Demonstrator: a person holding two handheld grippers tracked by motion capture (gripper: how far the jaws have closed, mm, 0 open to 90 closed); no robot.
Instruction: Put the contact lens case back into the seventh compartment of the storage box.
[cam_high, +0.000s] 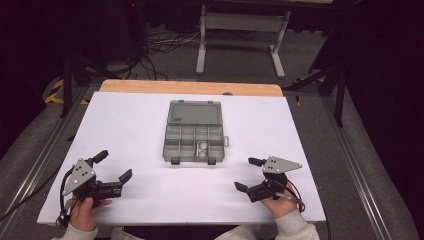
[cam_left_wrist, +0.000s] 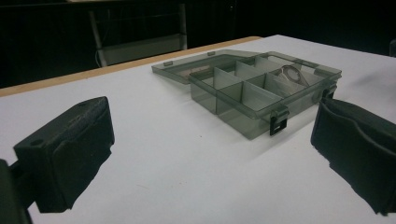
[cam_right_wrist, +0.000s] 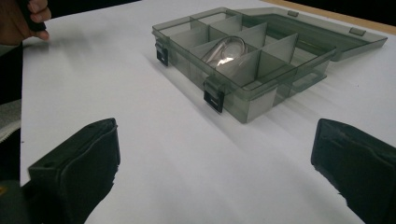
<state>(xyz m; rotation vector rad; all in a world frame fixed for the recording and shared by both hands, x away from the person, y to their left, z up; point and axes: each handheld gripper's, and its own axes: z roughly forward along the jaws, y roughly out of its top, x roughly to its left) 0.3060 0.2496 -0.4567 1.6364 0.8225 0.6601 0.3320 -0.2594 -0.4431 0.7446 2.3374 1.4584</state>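
A translucent grey compartment box (cam_high: 168, 145) lies open at the middle of the white table, its lid (cam_high: 195, 113) folded flat behind it. One front compartment holds a silvery metal clip (cam_high: 202, 148). My left gripper (cam_high: 114, 166) rests near the front left, open and holding nothing, pointed toward the box (cam_left_wrist: 243, 119); between its jaws (cam_left_wrist: 212, 137) I see bare table, with the clip (cam_left_wrist: 292, 73) farther off. My right gripper (cam_high: 247, 174) sits at the front right, open and holding nothing. Its view (cam_right_wrist: 215, 156) looks at the box's latched front wall (cam_right_wrist: 254, 105) and the clip (cam_right_wrist: 225, 51).
The white sheet (cam_high: 130, 125) covers the table, with a wooden strip (cam_high: 190, 87) along the far edge. A grey table frame (cam_high: 242, 30) and floor cables (cam_high: 160, 45) lie beyond. Metal rails (cam_high: 45, 155) run down both sides. The other hand (cam_right_wrist: 21, 21) shows at the right gripper view's top left.
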